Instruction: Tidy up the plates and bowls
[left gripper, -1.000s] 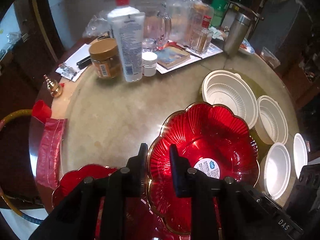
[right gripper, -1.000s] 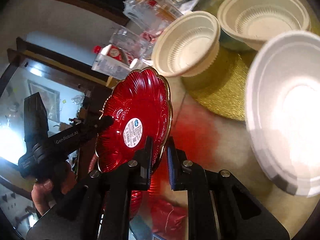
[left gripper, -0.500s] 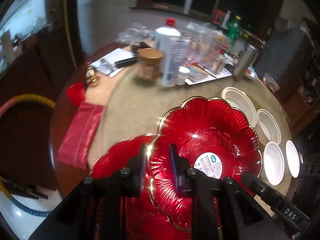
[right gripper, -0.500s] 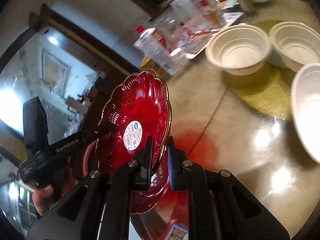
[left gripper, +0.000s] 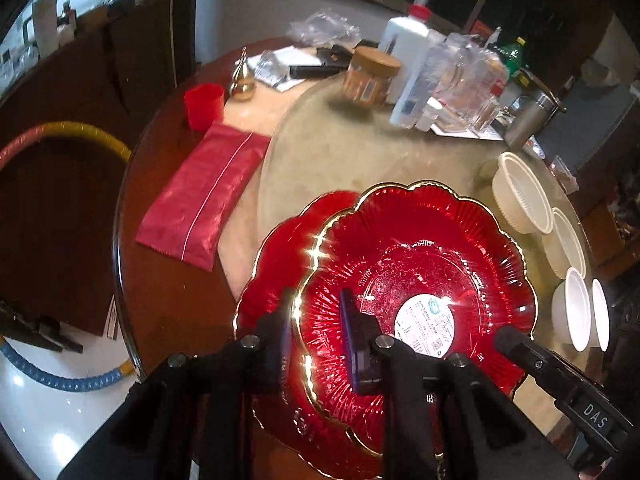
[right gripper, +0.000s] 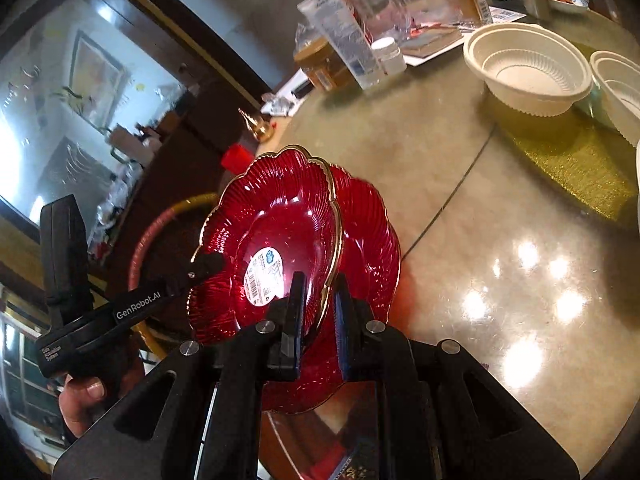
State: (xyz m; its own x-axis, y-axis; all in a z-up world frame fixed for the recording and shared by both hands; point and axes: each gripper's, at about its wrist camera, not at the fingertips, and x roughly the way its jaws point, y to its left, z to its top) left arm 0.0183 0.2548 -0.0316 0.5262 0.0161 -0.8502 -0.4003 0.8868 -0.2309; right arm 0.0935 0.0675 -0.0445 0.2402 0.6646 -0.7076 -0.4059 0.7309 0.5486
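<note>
Nearby, white bowls (left gripper: 520,196) and bottles (left gripper: 408,76) ring both red plates (left gripper: 416,280).

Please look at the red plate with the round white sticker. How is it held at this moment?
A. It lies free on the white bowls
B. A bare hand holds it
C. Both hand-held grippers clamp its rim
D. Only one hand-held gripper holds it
C: the left hand-held gripper and the right hand-held gripper each pinch the gold rim of the red plate.

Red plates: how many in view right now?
2. The upper red plate is pinched at opposite rims by the left gripper and right gripper. The lower red plate lies on the table beneath it. More underneath can't be ruled out.
</note>
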